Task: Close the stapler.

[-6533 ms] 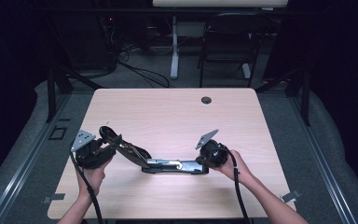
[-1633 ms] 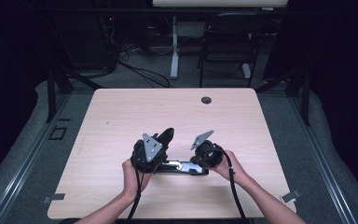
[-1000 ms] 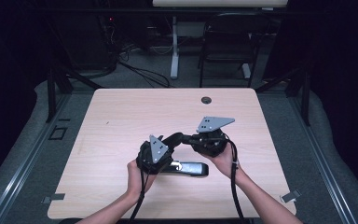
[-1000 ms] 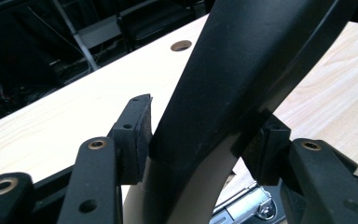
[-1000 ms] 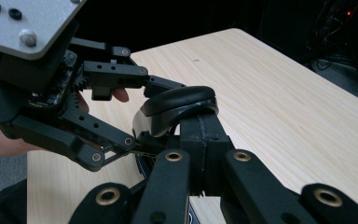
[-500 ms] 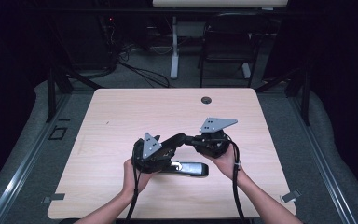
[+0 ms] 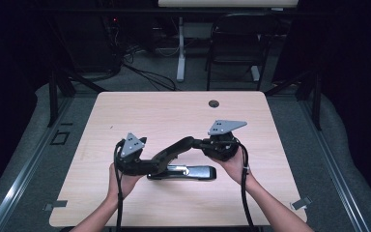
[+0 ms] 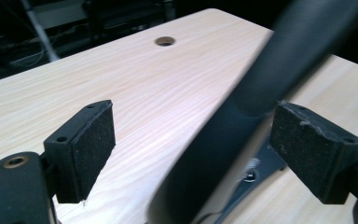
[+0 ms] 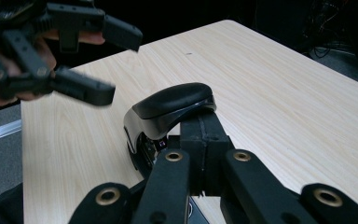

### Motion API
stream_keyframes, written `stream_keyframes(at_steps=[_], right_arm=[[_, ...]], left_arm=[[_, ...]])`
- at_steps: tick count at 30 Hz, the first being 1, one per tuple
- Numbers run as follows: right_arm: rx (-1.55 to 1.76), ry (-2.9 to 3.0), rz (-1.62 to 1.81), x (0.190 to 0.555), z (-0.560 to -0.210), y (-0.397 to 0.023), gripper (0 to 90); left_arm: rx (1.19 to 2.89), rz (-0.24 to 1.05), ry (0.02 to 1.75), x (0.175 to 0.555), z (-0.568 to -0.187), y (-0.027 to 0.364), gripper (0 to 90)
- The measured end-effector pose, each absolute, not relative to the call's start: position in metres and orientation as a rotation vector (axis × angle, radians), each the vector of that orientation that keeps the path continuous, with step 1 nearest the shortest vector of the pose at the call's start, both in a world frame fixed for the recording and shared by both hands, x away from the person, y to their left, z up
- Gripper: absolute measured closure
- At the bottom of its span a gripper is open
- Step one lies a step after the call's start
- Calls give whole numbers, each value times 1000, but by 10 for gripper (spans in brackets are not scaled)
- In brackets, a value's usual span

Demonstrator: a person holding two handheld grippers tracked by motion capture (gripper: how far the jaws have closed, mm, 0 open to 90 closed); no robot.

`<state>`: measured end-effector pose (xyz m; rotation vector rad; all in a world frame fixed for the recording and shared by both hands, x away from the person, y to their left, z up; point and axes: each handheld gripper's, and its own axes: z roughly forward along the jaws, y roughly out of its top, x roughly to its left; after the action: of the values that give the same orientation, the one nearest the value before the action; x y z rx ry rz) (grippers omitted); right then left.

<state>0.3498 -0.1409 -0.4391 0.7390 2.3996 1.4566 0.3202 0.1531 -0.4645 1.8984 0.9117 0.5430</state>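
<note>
Here, one stapler (image 7: 188, 164), two grippers.

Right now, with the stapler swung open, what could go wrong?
The left gripper has just been opening its jaws around the stapler arm, pads clear, so only the shut right gripper holds it raised; a slip could snap it down. The base lies unheld on the table and could drag.

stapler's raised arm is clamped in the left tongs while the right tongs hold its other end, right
No: the left tongs are open, having just been opening; the stapler's raised arm sits between their pads unpressed, per the left gripper view. The right tongs hold its other end.
</note>
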Motion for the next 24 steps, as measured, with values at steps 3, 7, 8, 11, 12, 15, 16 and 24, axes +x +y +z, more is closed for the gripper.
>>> stream_keyframes(at_steps=[3, 7, 8, 11, 12, 15, 16, 24], right_arm=[[741, 2407, 1447, 350, -440, -142, 900], [751, 2421, 1436, 350, -441, -145, 900], [757, 2425, 1434, 350, -442, -146, 900], [771, 2433, 1424, 350, -444, -149, 900], [773, 2438, 1418, 350, -445, -150, 900], [785, 2447, 1399, 350, -446, -153, 900], [788, 2447, 1399, 350, -447, -154, 900], [822, 2474, 1358, 350, -453, -160, 900]], left_arm=[[1885, 527, 967, 326, -466, 165, 107], [1871, 506, 1024, 332, -470, 179, 85], [1868, 504, 1040, 333, -471, 181, 81], [1882, 494, 1078, 337, -477, 190, 66], [1881, 488, 1100, 340, -480, 193, 56], [1881, 473, 1135, 346, -484, 199, 38], [1882, 467, 1146, 348, -485, 201, 34], [1887, 446, 1208, 358, -493, 209, 3]])
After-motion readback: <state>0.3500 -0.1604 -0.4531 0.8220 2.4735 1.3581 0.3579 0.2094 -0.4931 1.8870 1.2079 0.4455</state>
